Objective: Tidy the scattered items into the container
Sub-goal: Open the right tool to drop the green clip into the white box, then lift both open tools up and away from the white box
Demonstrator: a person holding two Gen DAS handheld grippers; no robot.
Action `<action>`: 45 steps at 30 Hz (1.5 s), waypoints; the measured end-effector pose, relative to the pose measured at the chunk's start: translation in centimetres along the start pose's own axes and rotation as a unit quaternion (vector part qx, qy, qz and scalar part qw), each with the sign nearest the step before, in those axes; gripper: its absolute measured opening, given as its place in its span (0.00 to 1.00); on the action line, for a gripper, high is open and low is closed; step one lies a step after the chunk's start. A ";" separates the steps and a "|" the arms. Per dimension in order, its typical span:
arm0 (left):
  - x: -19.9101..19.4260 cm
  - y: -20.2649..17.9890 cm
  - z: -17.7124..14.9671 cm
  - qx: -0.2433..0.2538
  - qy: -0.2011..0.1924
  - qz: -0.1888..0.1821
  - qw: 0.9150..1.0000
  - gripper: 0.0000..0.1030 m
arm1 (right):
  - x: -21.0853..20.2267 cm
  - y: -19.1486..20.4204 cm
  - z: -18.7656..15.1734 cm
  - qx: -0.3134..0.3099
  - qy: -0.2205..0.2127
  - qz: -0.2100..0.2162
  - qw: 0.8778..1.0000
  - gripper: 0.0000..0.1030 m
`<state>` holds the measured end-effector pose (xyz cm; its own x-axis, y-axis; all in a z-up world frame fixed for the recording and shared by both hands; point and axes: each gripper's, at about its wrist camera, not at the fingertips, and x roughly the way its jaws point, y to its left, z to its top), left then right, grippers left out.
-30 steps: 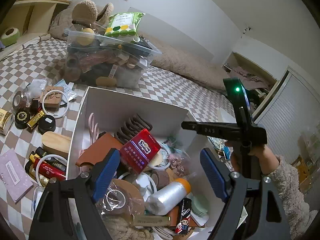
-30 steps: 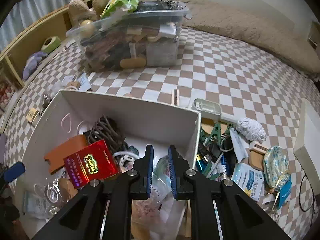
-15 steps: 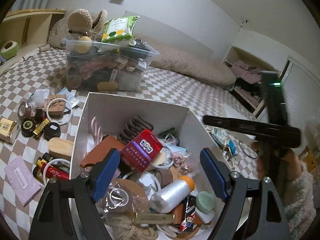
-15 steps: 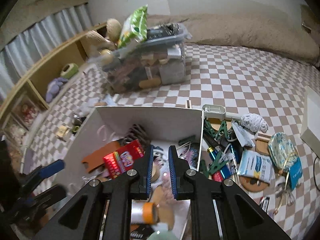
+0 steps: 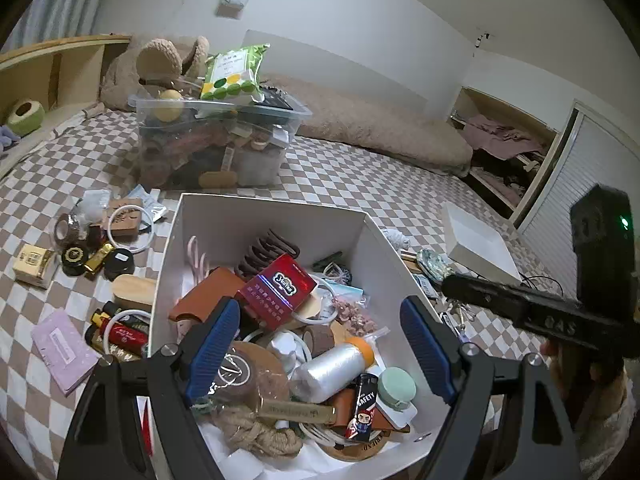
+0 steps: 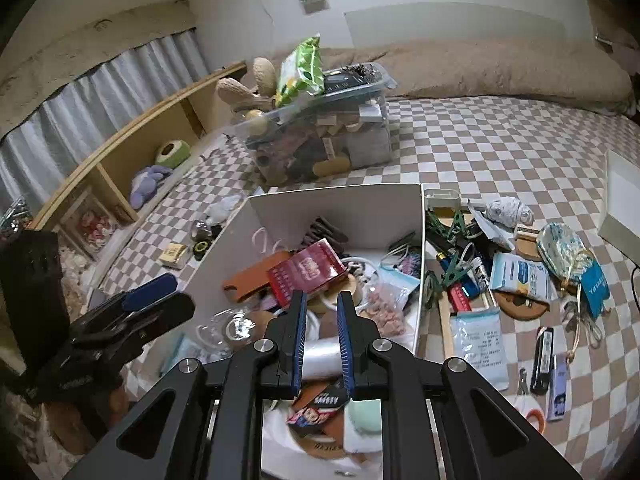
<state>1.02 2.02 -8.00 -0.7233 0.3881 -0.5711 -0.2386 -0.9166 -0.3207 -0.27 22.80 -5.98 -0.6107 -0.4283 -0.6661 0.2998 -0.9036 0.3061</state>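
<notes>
Hovering above the white container [image 5: 276,216], the left gripper [image 5: 320,340] has its blue-padded jaws spread wide with nothing between them. Directly under that gap lie things already in the box: a red packet [image 5: 276,290], a clear plastic bottle with an orange cap [image 5: 334,368] and a mint-green round case [image 5: 396,386].

The right gripper [image 6: 322,340] hangs over the near end of the same container [image 6: 340,204], its jaws drawn close with a narrow slot left between the pads; nothing is held in that slot, and through it the plastic bottle shows below. The red packet [image 6: 306,272] lies just beyond its fingertips.

Scattered items remain on the checkered bed cover [image 6: 500,152]. To the right of the box, well apart from the right gripper, sit green clips [image 6: 454,268], a white-and-blue pouch [image 6: 520,276] and a patterned drawstring bag [image 6: 562,248]. To the left of the box lie a pink booklet [image 5: 60,346], a red lighter [image 5: 126,334] and a wooden block [image 5: 134,288], beside the left gripper.
</notes>
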 end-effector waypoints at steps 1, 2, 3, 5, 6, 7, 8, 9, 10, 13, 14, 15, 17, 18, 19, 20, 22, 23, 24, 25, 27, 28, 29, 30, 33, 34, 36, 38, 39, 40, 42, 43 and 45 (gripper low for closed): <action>-0.3 -0.1 0.0 0.002 -0.002 0.003 1.000 0.80 | -0.3 0.1 -0.2 0.000 -0.004 0.001 1.000 0.15; -0.6 -0.2 0.0 0.003 -0.004 0.006 1.000 0.80 | -0.6 0.3 -0.3 -0.001 -0.008 0.001 1.000 0.15; -0.9 -0.3 0.0 0.005 -0.006 0.009 1.000 0.80 | -0.9 0.5 -0.5 -0.002 -0.012 0.000 1.000 0.15; -1.5 -0.6 -0.1 0.010 -0.009 0.015 1.000 0.80 | -1.6 0.8 -1.0 -0.007 -0.021 -0.007 1.000 0.15; -1.8 -0.7 -0.1 0.013 -0.009 0.017 1.000 0.80 | -1.8 0.9 -1.1 -0.008 -0.025 -0.011 1.000 0.15; -2.1 -0.9 -0.1 0.017 -0.010 0.021 1.000 0.80 | -2.1 1.0 -1.3 -0.008 -0.028 -0.014 0.999 0.15; -2.4 -1.0 -0.2 0.021 -0.011 0.023 0.999 0.80 | -2.3 1.1 -1.5 -0.009 -0.030 -0.016 0.999 0.15; -2.7 -1.2 -0.2 0.023 -0.012 0.025 0.999 0.80 | -2.4 1.1 -1.6 -0.010 -0.031 -0.019 0.999 0.15; -3.1 -1.3 -0.3 0.027 -0.013 0.028 0.999 0.81 | -2.6 1.2 -1.7 -0.011 -0.034 -0.023 0.999 0.15; -4.0 -1.7 -0.3 0.038 -0.019 0.043 0.998 0.84 | -3.2 1.3 -1.9 -0.020 -0.043 -0.043 0.998 0.16; -4.4 -1.8 -0.3 0.041 -0.023 0.048 0.998 0.88 | -3.4 1.3 -2.0 -0.021 -0.045 -0.049 0.998 0.21; -4.7 -1.9 -0.4 0.044 -0.029 0.052 0.997 0.92 | -3.6 1.3 -2.0 -0.021 -0.046 -0.052 0.997 0.52; -5.7 -2.0 -0.5 0.051 -0.040 0.059 0.996 0.92 | -4.5 1.3 -2.2 -0.024 -0.056 -0.055 0.997 0.94; -6.0 -2.0 -0.4 0.052 -0.042 0.061 0.996 0.92 | -5.0 1.5 -2.3 -0.027 -0.063 -0.058 0.996 0.94; -6.3 -2.0 -0.4 0.052 -0.045 0.065 0.996 0.92 | -5.5 1.6 -2.3 -0.030 -0.068 -0.064 0.995 0.94; -6.6 -1.9 -0.4 0.051 -0.047 0.069 0.995 0.92 | -6.0 1.8 -2.3 -0.031 -0.073 -0.070 0.994 0.94; -7.2 -1.8 -0.4 0.053 -0.051 0.079 0.994 0.96 | -7.0 1.8 -2.4 -0.030 -0.089 -0.076 0.993 1.00; -7.4 -1.7 -0.4 0.053 -0.052 0.083 0.994 0.98 | -7.6 1.9 -2.3 -0.031 -0.098 -0.081 0.991 1.00; -7.7 -1.6 -0.4 0.054 -0.053 0.088 0.993 1.00 | -8.0 1.9 -2.2 -0.032 -0.102 -0.086 0.991 1.00; -8.0 -1.4 -0.4 0.055 -0.055 0.093 0.993 1.00 | -8.4 1.9 -2.0 -0.032 -0.104 -0.088 0.990 1.00; -8.5 -0.9 -0.2 0.054 -0.056 0.100 0.992 1.00 | -9.2 1.7 -1.7 -0.026 -0.105 -0.085 0.990 1.00; -8.8 -0.7 -0.2 0.053 -0.056 0.102 0.992 1.00 | -9.5 1.6 -1.6 -0.023 -0.104 -0.083 0.991 1.00; -9.1 -0.4 -0.1 0.050 -0.059 0.104 0.992 1.00 | -10.0 1.6 -1.4 -0.021 -0.103 -0.082 0.991 1.00; -9.5 -0.2 0.0 0.048 -0.062 0.106 0.991 1.00 | -10.3 1.6 -1.3 -0.021 -0.104 -0.082 0.991 1.00; -10.7 0.4 0.3 0.039 -0.070 0.111 0.991 1.00 | -11.6 2.0 -1.0 -0.030 -0.106 -0.086 0.990 1.00; -11.1 0.6 0.4 0.036 -0.073 0.112 0.990 1.00 | -12.1 2.2 -0.9 -0.033 -0.107 -0.086 0.990 1.00; -11.8 1.0 0.7 0.033 -0.079 0.118 0.989 1.00 | -12.7 2.3 -0.7 -0.034 -0.110 -0.088 0.989 1.00; -12.6 1.3 0.9 0.033 -0.086 0.125 0.988 1.00 | -13.4 2.5 -0.6 -0.037 -0.114 -0.090 0.989 1.00; -13.0 1.4 0.9 0.034 -0.087 0.127 0.987 1.00 | -13.6 2.6 -0.5 -0.039 -0.115 -0.093 0.988 1.00; -13.3 1.6 1.0 0.034 -0.089 0.129 0.987 1.00 | -13.8 2.7 -0.4 -0.041 -0.116 -0.095 0.988 1.00; -13.9 1.8 1.1 0.034 -0.091 0.132 0.986 1.00 | -14.3 2.8 -0.4 -0.044 -0.119 -0.098 0.987 1.00; -14.3 2.0 1.2 0.034 -0.093 0.135 0.986 1.00 | -14.3 3.0 -0.3 -0.048 -0.119 -0.098 0.987 1.00; -14.9 2.1 1.3 0.035 -0.100 0.147 0.984 1.00 | -14.0 3.1 -0.3 -0.058 -0.112 -0.102 0.987 1.00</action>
<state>10.51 -5.84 0.81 -0.8788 0.0858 -0.4695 -0.0398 -0.9935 -0.1070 9.43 25.95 4.07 -0.8091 -0.2422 -0.5354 0.2284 -0.9691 0.0933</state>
